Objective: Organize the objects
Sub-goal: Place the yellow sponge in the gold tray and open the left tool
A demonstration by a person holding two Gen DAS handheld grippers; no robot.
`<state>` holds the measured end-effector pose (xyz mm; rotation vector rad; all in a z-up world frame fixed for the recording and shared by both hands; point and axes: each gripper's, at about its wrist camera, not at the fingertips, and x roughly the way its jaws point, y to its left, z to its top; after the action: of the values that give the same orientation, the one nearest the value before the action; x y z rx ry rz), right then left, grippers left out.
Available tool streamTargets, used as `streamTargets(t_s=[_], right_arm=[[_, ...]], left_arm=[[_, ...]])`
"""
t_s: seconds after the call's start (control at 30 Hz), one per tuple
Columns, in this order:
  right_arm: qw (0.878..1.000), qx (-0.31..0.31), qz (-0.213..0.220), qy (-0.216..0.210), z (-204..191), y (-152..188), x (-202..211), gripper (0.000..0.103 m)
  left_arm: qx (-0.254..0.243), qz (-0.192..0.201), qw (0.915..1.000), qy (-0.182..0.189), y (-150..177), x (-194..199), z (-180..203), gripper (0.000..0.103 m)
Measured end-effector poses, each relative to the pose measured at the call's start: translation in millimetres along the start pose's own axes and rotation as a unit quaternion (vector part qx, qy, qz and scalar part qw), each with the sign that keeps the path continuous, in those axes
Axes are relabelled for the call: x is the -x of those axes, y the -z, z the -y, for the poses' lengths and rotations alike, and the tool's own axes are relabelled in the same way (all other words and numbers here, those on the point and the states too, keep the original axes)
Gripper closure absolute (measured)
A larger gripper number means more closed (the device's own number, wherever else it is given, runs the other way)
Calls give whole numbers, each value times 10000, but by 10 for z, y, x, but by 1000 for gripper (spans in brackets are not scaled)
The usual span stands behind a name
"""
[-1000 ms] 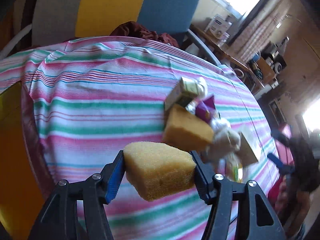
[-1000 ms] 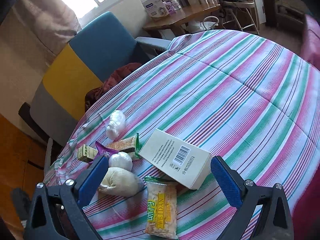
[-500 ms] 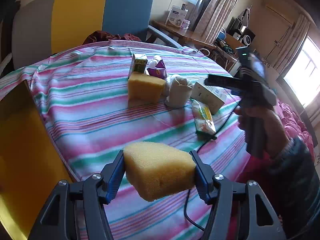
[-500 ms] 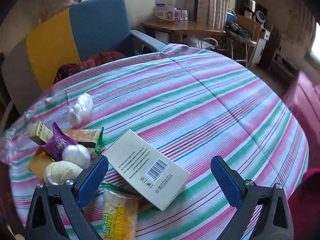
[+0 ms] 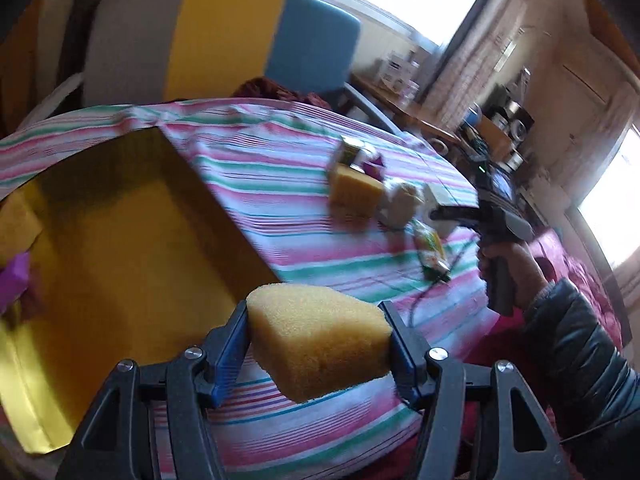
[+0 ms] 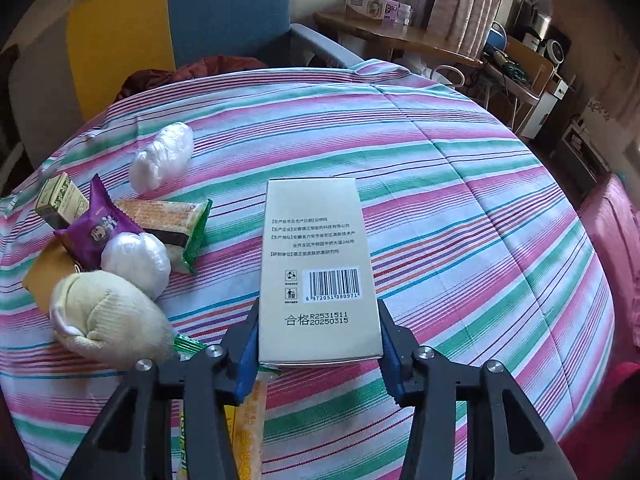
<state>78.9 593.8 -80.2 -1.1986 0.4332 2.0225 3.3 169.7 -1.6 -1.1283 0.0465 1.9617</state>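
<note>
Striped tablecloth (image 6: 460, 216): sponge (image 5: 318, 340) between left jaws, box (image 6: 318, 268) between right jaws.

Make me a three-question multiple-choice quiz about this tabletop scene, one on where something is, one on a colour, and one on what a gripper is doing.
1. Where does the yellow box sit relative to the sponge held by the left gripper?
A. To its left
B. To its right
C. Directly on top of it

2. What colour is the snack packet with the jagged edge beside the wrapped white ball?
A. Red
B. Purple
C. Black

3. What is the right gripper doing?
A. Hanging open over bare cloth
B. Closed on the barcode carton
C. Closed on the cloth pouch

Answers:
1. A, the open box fills the left side of the left wrist view.
2. B, its wrapper is plainly purple.
3. B, both pads press the carton's sides near its close end.
</note>
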Motion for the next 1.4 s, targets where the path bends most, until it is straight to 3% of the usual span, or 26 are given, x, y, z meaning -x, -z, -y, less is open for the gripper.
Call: streamTargets(t_s=[0.13, 0.3, 0.53, 0.63, 0.77, 0.97, 1.17, 1.4], right_arm=[[9999, -112, -32, -73, 37, 1, -14, 53], [9999, -136, 15, 74, 15, 7, 5, 53], [9998, 56, 51, 207, -35, 10, 17, 53], [9997, 108, 59, 229, -52, 17, 26, 53], [9996, 117, 62, 236, -55, 15, 20, 53], [9994, 188, 89, 289, -72, 5, 10, 53], [9994, 179, 89, 284, -64, 3, 8, 53], [9994, 185, 89, 287, -69, 4, 8, 53]], left_arm=[[517, 243, 9971, -498, 80, 279, -449, 40], [1003, 428, 9861, -1255, 247, 573, -963, 40], [1117, 549, 9719, -1999, 89, 706, -1447, 40], [1173, 267, 9736, -1939, 47, 580, -1611, 40], [1026, 8, 9706, -2178, 54, 375, -1697, 38], [913, -284, 9592, -2662, -26, 58, -1978, 32], [863, -19, 9609, -2629, -101, 188, -1924, 22], [879, 30, 9609, -2625, 12, 354, -1872, 21]])
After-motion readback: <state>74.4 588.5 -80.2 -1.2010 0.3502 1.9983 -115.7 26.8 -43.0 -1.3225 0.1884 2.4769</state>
